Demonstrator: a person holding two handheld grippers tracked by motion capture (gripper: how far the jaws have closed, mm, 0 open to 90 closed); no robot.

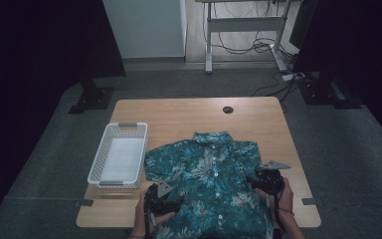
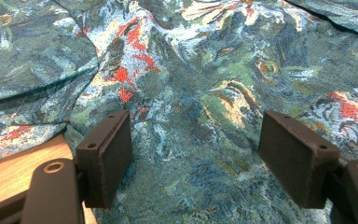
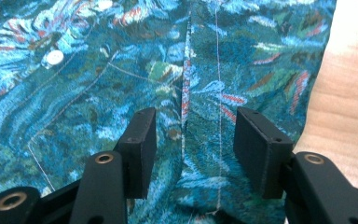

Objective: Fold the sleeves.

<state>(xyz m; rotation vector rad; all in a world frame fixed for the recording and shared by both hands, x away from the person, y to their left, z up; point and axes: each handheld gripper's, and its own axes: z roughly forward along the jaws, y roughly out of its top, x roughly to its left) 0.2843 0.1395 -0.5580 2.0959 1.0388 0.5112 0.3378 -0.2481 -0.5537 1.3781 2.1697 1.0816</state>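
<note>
Teal floral shirt [image 1: 206,169]; white basket [image 1: 119,155]; pale wood table [image 1: 179,117].

Soft printed cloth on pale wood

The shirt [image 1: 206,174] looks like matt woven fabric, the table [image 1: 179,114] smooth wood, the basket [image 1: 119,154] white plastic.

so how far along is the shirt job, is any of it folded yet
Early. Done: the floral shirt lies spread flat and buttoned on the table, collar away from the person. In hand: the left gripper and right gripper sit low over its two sides, jaws open with cloth between them, nothing pinched. Left: no fold shows yet, and the white basket beside it is empty.
</note>
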